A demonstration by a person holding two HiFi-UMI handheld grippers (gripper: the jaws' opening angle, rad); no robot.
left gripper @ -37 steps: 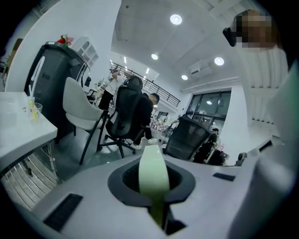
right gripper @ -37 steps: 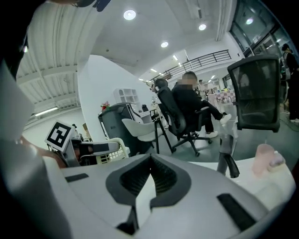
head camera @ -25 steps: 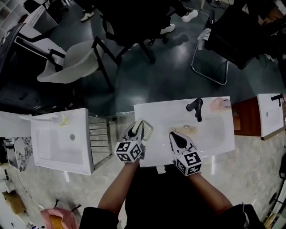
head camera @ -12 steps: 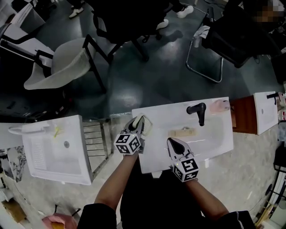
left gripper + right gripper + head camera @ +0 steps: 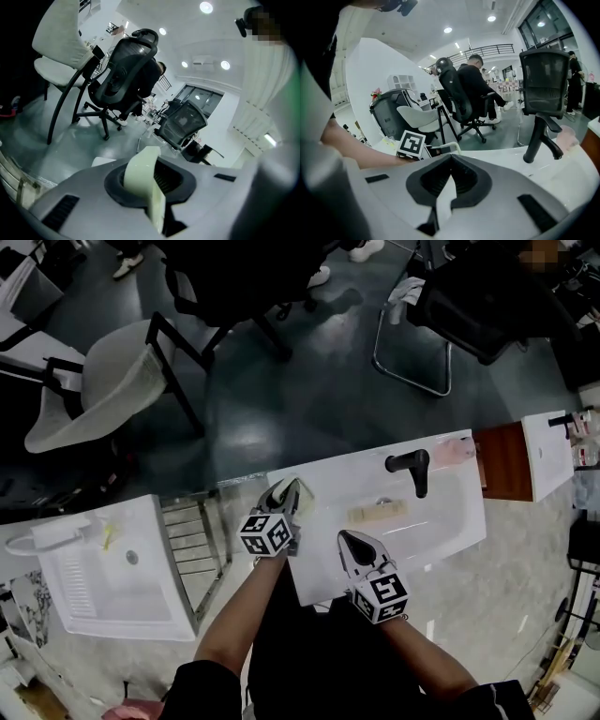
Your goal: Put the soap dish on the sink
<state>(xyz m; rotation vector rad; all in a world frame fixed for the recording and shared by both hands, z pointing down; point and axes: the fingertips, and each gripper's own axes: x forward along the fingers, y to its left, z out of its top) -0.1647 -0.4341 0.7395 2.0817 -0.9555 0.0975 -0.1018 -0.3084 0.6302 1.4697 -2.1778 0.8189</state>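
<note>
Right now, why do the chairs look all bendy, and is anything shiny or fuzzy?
Left gripper view: the wide lens bends the black chair, ceiling lights glare white, and the close soap dish looks soft. Right gripper view: the balcony railing curves the same way. Head view: the dark floor shines with pale reflections.

From the head view I get only a pale sliver of the soap dish (image 5: 301, 499); the left gripper (image 5: 282, 495) covers the rest. In the left gripper view its body cuts off the dish's lower end. The tan thing (image 5: 380, 513) in the sink (image 5: 450, 521) and the pink thing (image 5: 454, 452) beside the tap (image 5: 412, 468) are too small for me to name.
</note>
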